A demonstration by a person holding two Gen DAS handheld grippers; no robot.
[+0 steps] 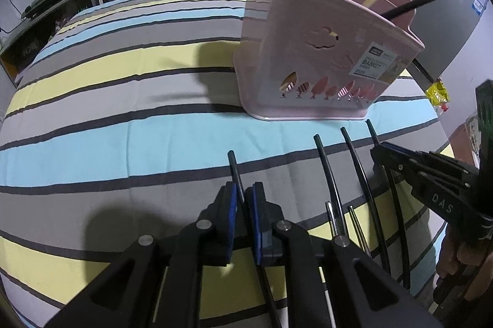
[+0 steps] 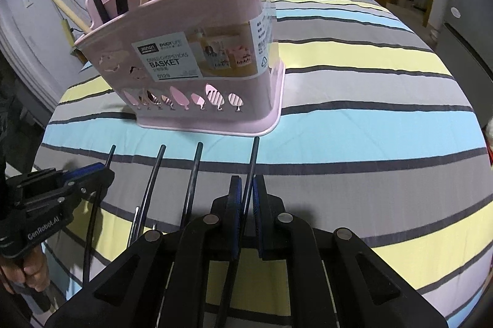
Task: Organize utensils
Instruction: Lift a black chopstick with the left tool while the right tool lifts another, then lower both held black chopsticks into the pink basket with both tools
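The striped cloth (image 1: pixel 123 100) covers the counter, and on it the pink basket (image 1: pixel 308 57) stands upright just beyond the far tips of four black-handled utensils, which lie side by side with their long axes running from the person toward the basket. It already holds a few sticks and dark handles. Each gripper is clamped narrow on one outer handle – the left gripper (image 1: pixel 245 198) on the leftmost utensil (image 1: pixel 233 171), the right gripper (image 2: pixel 245 195) on the rightmost utensil (image 2: pixel 253 161). Both handle tips point at the basket's near wall – so each must lift and tip upright to clear the rim. The right hand looks nearer the basket, though the fisheye makes that uncertain. The two middle utensils (image 1: pixel 326 171) lie free
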